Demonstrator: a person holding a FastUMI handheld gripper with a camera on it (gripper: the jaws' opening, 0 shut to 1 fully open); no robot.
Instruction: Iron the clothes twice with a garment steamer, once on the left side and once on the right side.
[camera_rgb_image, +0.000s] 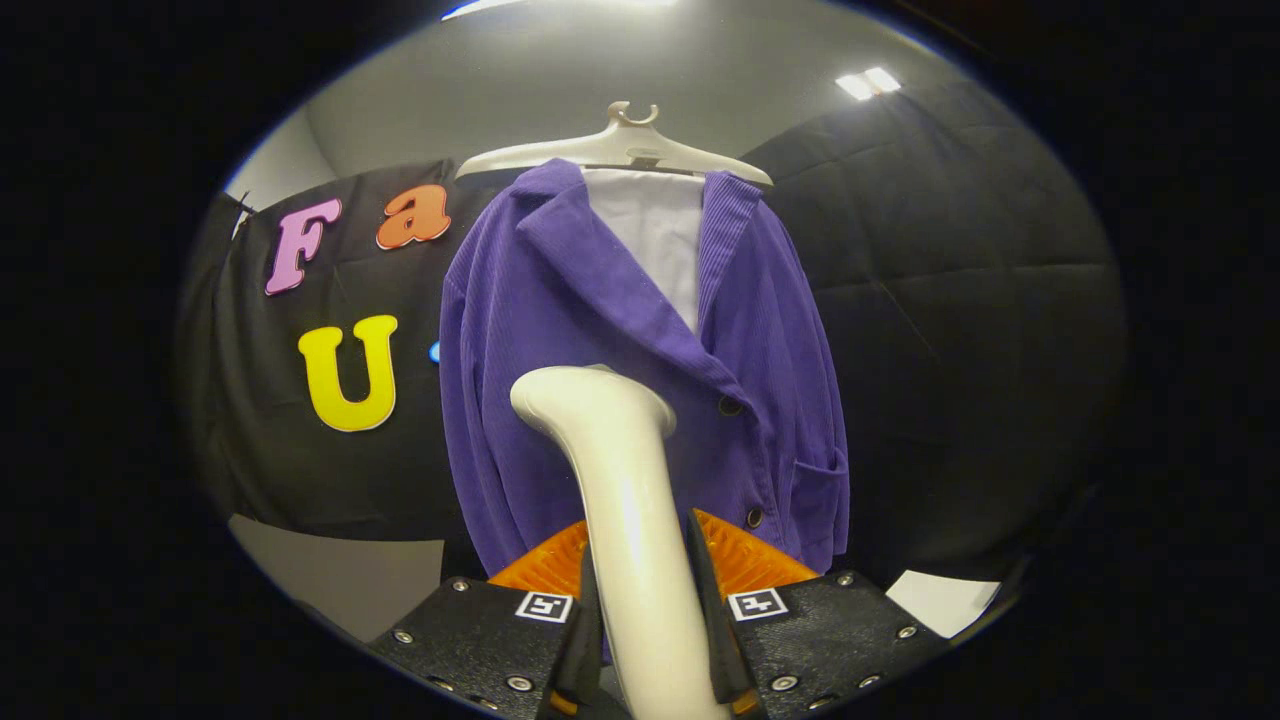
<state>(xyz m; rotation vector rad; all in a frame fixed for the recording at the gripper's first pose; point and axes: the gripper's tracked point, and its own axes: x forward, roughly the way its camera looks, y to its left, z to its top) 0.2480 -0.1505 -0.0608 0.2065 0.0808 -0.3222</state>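
A purple corduroy jacket (600, 330) hangs on a white hanger (620, 145) just ahead of me, with a white lining showing at the collar. My gripper (640, 600) is shut on the handle of a cream-white garment steamer (620, 470), both fingers pressing its sides. The steamer rises from between the fingers, and its head (590, 395) points at the jacket's left front panel, about mid-height, beside the upper button (730, 406). Whether the head touches the cloth I cannot tell. A lower button (754, 517) and a patch pocket (818, 500) lie to the right of the steamer.
The black cloth wall (950, 300) of the booth stands behind the jacket on both sides. Pale floor or table surface (350, 580) shows below the wall at the left, and a white sheet (945, 600) lies at the lower right. Ceiling lights (868, 82) glow above.
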